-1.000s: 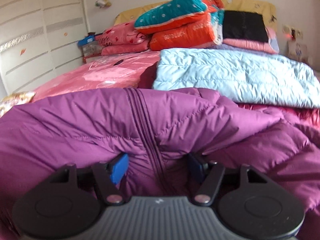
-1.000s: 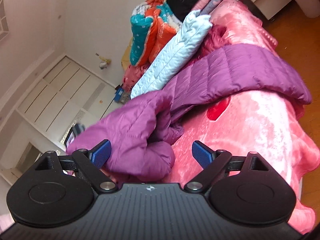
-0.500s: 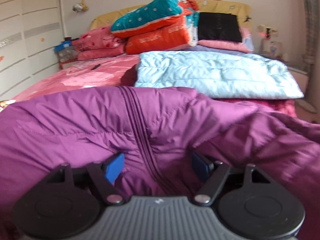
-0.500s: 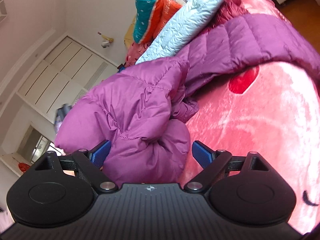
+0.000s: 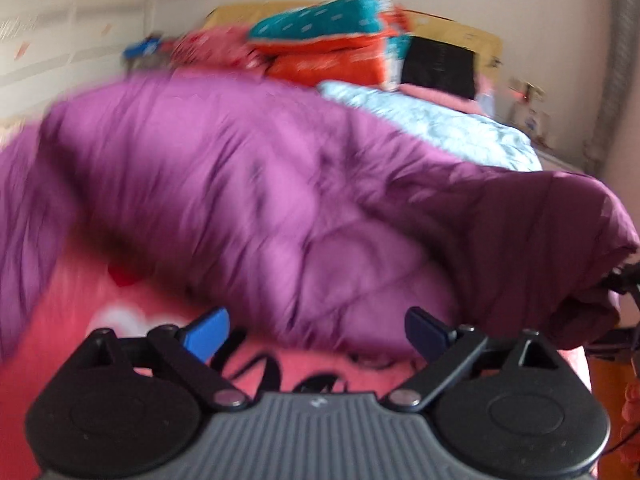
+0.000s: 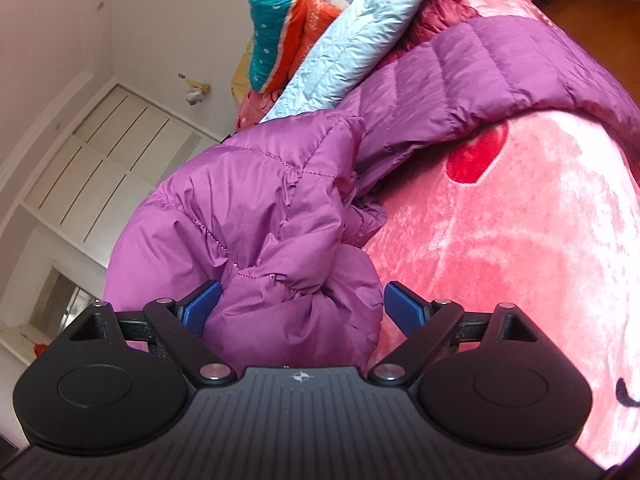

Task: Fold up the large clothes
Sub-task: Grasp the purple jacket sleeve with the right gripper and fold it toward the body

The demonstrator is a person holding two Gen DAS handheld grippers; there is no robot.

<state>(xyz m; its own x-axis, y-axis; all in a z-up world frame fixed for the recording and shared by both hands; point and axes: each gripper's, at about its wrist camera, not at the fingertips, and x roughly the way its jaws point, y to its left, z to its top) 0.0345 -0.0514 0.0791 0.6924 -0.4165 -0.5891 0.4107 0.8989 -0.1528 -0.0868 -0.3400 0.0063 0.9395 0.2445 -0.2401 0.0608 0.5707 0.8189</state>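
Note:
A large purple puffer jacket lies bunched across the pink blanket on the bed; the left wrist view is blurred. My left gripper hovers just in front of the jacket's near edge. Its jaws are opening and nothing is gripped between them. In the right wrist view a puffy bunched part of the jacket sits between the fingers of my right gripper. That gripper stands wide; the left pad touches the fabric and the right pad is clear of it.
A folded light blue quilted garment lies behind the jacket. Stacked orange and teal bedding and a black item sit at the headboard. White wardrobe doors are to the left. The bed's edge and wooden floor are at the right.
My left gripper has let go of the jacket's zipped front, opened wider and pulled away, so blanket now shows before it. The right gripper closed in on the bunched part.

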